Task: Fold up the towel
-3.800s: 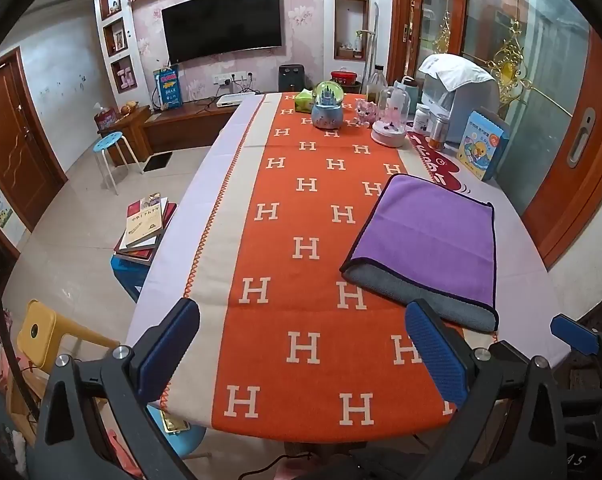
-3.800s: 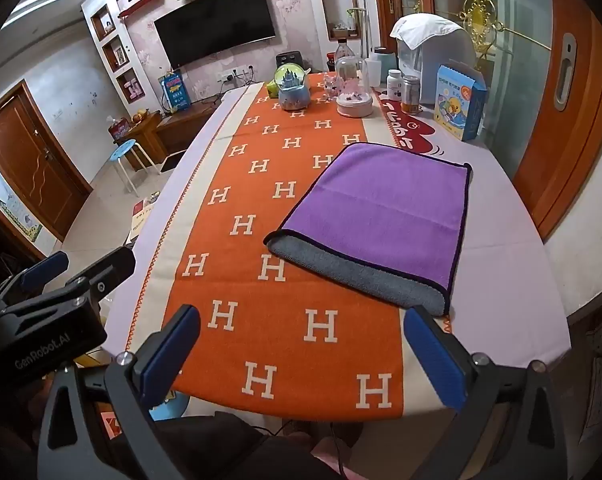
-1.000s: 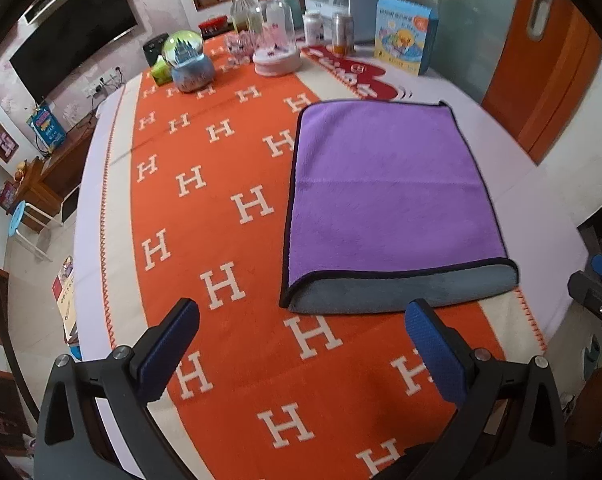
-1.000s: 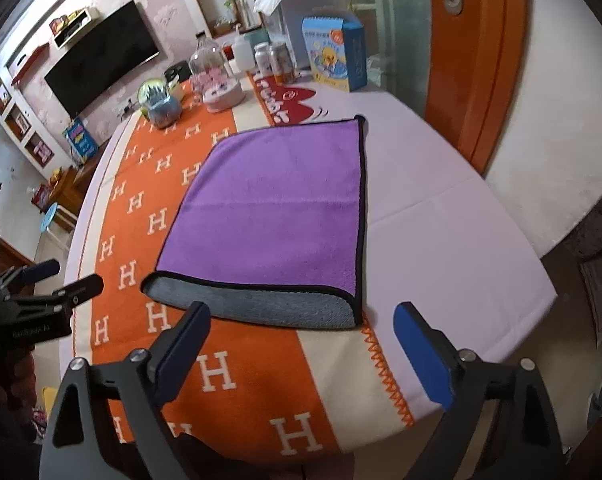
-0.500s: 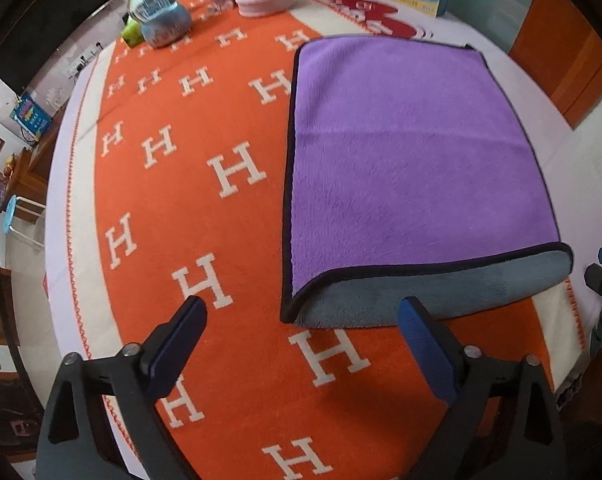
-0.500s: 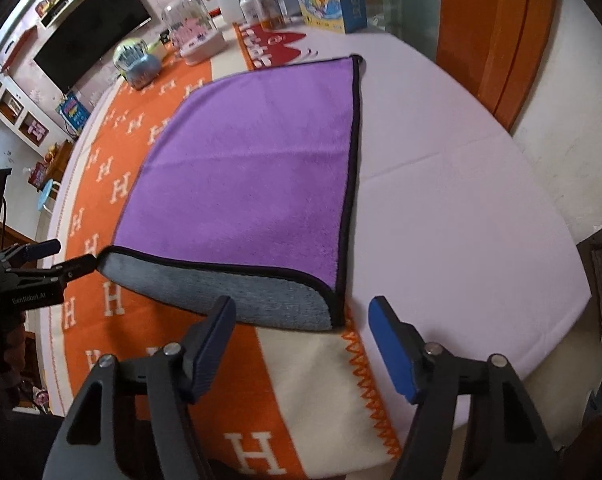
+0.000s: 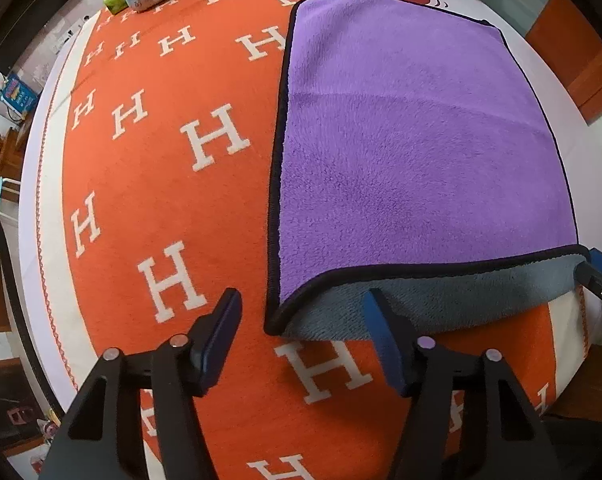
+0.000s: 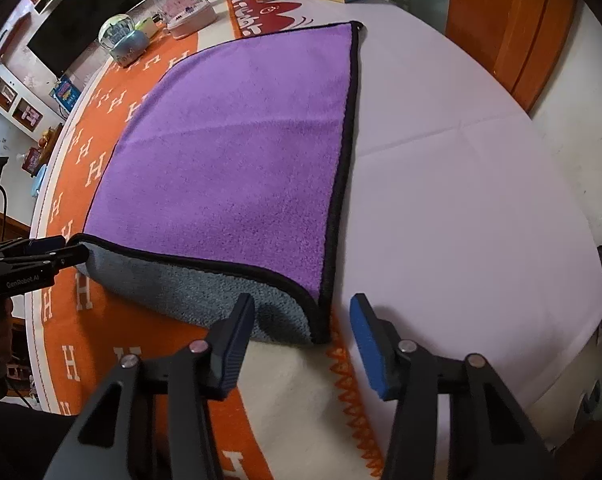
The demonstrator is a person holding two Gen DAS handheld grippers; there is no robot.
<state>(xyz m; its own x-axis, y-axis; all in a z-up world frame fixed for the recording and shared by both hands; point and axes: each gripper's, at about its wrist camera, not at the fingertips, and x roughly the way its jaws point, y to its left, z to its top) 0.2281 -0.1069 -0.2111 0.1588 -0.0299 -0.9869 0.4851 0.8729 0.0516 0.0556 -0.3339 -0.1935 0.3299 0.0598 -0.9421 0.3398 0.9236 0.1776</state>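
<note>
One towel (image 7: 413,152) lies at twelve o'clock on our table (image 8: 461,184); both tongs, left (image 7: 301,320) and right (image 8: 301,328), gape released at its near corners.

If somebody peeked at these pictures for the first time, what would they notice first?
First, the big purple towel lying on the table, its near edge showing a grey underside. Next, the bright orange cloth with white H letters beneath it. Then the left gripper and the right gripper, both open, one at each near corner of the towel.

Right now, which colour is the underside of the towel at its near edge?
Grey, below the black-trimmed purple top of the towel; the right wrist view shows it best.
</note>
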